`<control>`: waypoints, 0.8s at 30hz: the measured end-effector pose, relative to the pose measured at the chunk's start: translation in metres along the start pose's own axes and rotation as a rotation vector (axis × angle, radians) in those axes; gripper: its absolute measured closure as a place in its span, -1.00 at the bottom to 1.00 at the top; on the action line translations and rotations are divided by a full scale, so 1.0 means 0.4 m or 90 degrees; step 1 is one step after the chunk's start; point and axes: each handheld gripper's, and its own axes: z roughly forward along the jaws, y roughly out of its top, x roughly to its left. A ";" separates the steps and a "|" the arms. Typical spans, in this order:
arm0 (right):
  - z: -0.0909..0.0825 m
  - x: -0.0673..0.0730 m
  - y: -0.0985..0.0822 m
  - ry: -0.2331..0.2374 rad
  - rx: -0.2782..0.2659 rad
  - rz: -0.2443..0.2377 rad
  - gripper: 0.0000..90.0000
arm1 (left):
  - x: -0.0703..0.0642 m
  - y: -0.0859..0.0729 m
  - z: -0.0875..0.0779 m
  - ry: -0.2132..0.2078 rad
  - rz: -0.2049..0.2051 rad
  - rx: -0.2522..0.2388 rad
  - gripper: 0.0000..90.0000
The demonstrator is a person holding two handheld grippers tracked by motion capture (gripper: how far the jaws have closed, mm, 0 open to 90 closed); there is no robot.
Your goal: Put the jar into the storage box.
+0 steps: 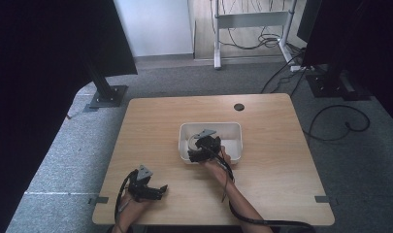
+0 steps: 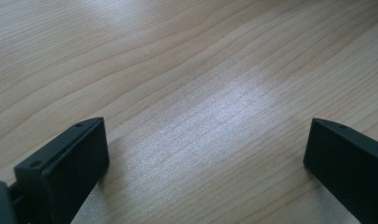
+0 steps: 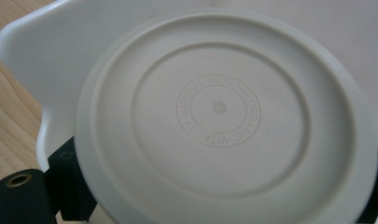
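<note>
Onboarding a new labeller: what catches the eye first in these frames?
The round off-white plastic lid with embossed ring lettering, between the right gripper jaws, over the white rectangular plastic tub mid-table. Then the left gripper, jaws wide apart, over the bare light wooden table near its front edge.

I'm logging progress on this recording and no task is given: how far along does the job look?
Judging by the scene alone: the right tool has reached the white bin and its jaws sit either side of a round cream lid, so a grasp or a placing is under way. The left tool rests open over bare table, holding nothing. Whether the lid is going in or coming out is unclear.
</note>
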 end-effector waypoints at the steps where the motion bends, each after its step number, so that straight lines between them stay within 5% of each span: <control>1: 0.000 0.000 0.001 0.001 0.002 -0.002 -0.80 | 0.000 0.000 0.000 0.000 0.000 0.000 -1.00; 12: -0.013 -0.008 0.010 0.041 0.019 0.001 -0.96 | 0.000 0.000 0.000 0.000 0.000 0.000 -1.00; 24: -0.052 -0.003 0.021 0.026 0.013 -0.064 -0.96 | 0.000 0.000 0.000 0.000 0.000 0.000 -1.00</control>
